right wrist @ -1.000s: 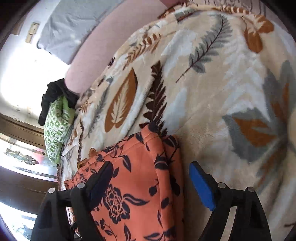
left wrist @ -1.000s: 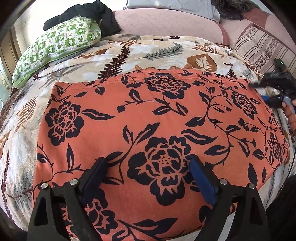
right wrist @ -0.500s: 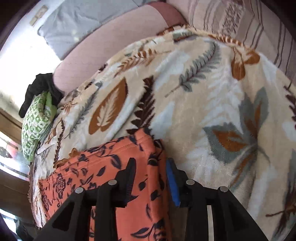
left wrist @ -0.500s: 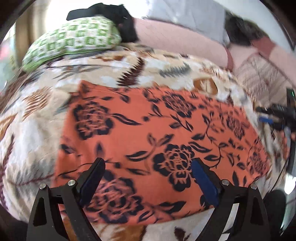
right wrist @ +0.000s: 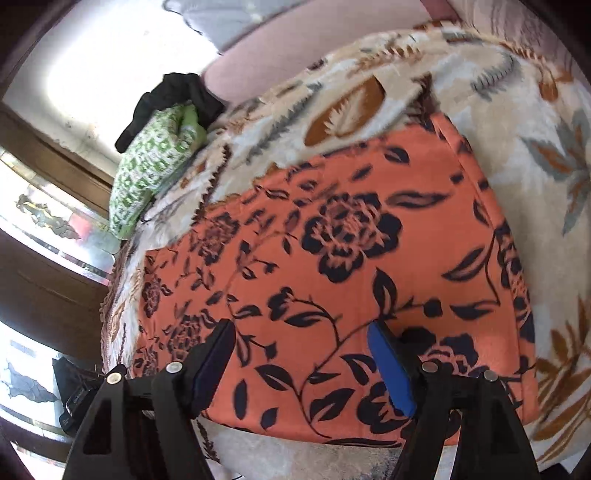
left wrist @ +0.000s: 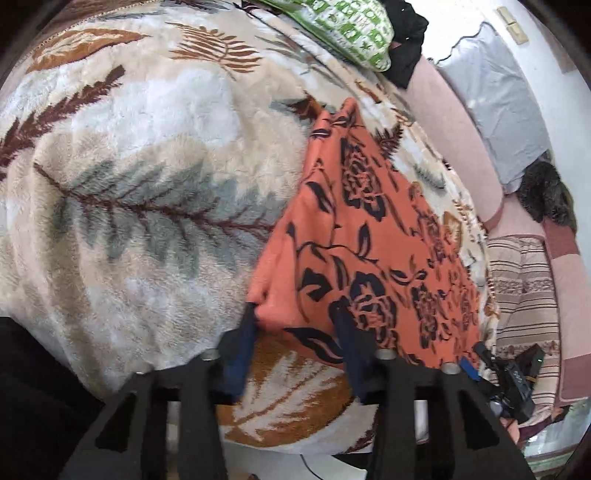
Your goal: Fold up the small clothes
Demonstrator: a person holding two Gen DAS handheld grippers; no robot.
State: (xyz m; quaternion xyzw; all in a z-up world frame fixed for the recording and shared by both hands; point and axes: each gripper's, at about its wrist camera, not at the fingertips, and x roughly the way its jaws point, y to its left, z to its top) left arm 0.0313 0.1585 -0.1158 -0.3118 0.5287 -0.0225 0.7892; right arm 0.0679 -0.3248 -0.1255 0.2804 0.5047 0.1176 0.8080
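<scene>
An orange cloth with black flowers (left wrist: 369, 240) lies spread flat on a leaf-patterned blanket (left wrist: 147, 184). My left gripper (left wrist: 295, 321) is at the cloth's near left corner. Its jaws are closing, and the bunched corner sits between the blue pads, which still stand apart. In the right wrist view the same cloth (right wrist: 351, 258) fills the middle. My right gripper (right wrist: 303, 354) hovers over its near edge with the jaws opening wide and nothing pinched between them. The right gripper also shows small at the cloth's far end (left wrist: 509, 373).
A green patterned pillow (left wrist: 343, 29) and a black garment (left wrist: 406, 37) lie at the blanket's far side. A pink padded backrest (left wrist: 461, 147), a grey pillow (left wrist: 506, 103) and a striped cushion (left wrist: 524, 295) line the right. The blanket's edge drops off just below both grippers.
The left gripper swung and rolled to the cloth's left corner and its jaws narrowed around it. The right gripper released the cloth's right edge, opened, and moved over the cloth's middle.
</scene>
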